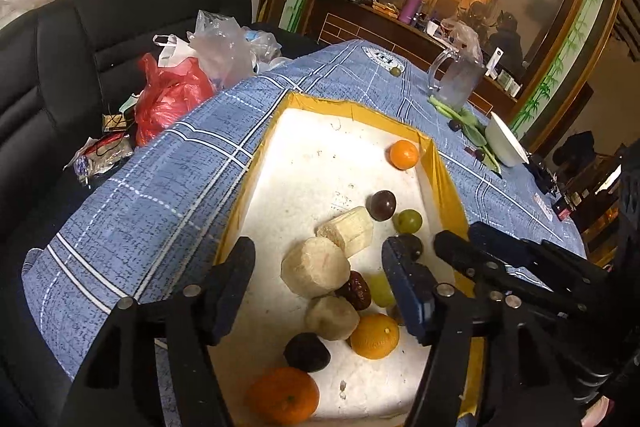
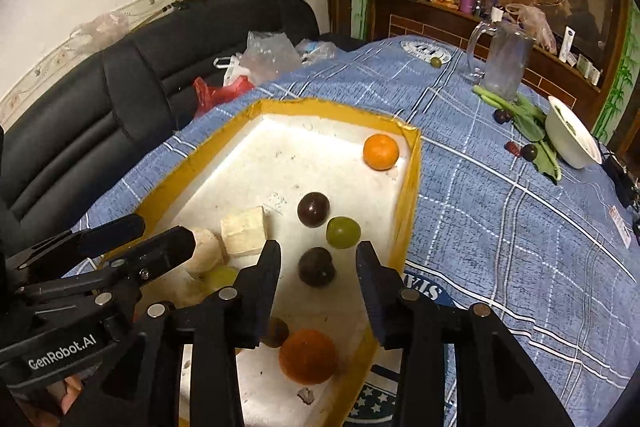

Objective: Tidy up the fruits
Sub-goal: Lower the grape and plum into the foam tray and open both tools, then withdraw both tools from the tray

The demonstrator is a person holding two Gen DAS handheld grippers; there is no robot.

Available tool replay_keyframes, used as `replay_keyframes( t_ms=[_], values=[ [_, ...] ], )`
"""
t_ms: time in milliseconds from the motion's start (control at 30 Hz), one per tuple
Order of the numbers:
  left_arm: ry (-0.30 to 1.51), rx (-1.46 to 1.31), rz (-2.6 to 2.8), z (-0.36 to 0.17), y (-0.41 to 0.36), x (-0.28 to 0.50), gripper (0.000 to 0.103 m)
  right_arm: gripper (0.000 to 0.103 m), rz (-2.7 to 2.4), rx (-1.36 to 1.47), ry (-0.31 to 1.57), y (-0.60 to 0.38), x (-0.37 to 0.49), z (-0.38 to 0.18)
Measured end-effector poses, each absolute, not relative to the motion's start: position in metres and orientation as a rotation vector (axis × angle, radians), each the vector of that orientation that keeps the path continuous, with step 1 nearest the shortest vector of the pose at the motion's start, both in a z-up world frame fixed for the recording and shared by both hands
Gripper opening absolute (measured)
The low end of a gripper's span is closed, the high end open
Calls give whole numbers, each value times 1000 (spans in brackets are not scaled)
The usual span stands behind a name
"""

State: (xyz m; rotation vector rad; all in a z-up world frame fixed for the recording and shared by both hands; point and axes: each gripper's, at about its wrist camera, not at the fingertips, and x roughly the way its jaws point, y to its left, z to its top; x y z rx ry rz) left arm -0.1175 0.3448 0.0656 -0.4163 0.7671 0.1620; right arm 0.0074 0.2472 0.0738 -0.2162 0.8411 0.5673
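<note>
In the left wrist view, the left gripper [image 1: 316, 287] hangs over the near half of the white foam tray [image 1: 304, 163] with the yellow taped rim. Its fingers stand wide apart and press on nothing. Below the gap, inside the tray, lie the pale banana pieces [image 1: 314, 267], a red date [image 1: 356, 289], a green grape [image 1: 380, 289], a dark plum [image 1: 307, 351] and two oranges, one at the tray's near edge [image 1: 283, 395] and one beside the date [image 1: 375, 335]. A third orange [image 1: 404, 155] sits alone in the tray's far corner. The right gripper [image 1: 460, 243] shows over the tray's right wall.

In the right wrist view, the right gripper [image 2: 318, 275] also hovers over the tray [image 2: 280, 155], fingers parted, and a dark plum [image 2: 316, 267] lies on the tray floor between them (the pads do not touch it). Just beyond this plum there is a green grape [image 2: 343, 233] and another dark plum [image 2: 314, 209]. Outside the tray, well apart on the blue checked cloth [image 2: 500, 219], some small fruits [image 2: 530, 151] remain near the white bowl [image 2: 576, 139].

The step in hand seems to be leaving the fruits in the tray. To do it well, each gripper should lift straight up, so that no finger rolls the round fruits toward the low rim.
</note>
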Motion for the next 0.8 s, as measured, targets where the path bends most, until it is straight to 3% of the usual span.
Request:
replay_keyframes(
  t_ms=[133, 200, 267, 500, 800],
  values=[
    [745, -414, 171, 77, 342, -125, 70, 46, 542, -221, 789, 234, -8, 89],
    [723, -398, 175, 86, 338, -132, 71, 58, 518, -234, 730, 225, -20, 99],
    [685, -372, 190, 96, 332, -141, 80, 62, 501, -227, 688, 216, -29, 109],
    [620, -229, 205, 125, 293, -159, 82, 64, 464, -165, 641, 188, -55, 125],
    [428, -136, 263, 162, 253, -202, 97, 69, 339, -74, 632, 130, -89, 123]
  ],
)
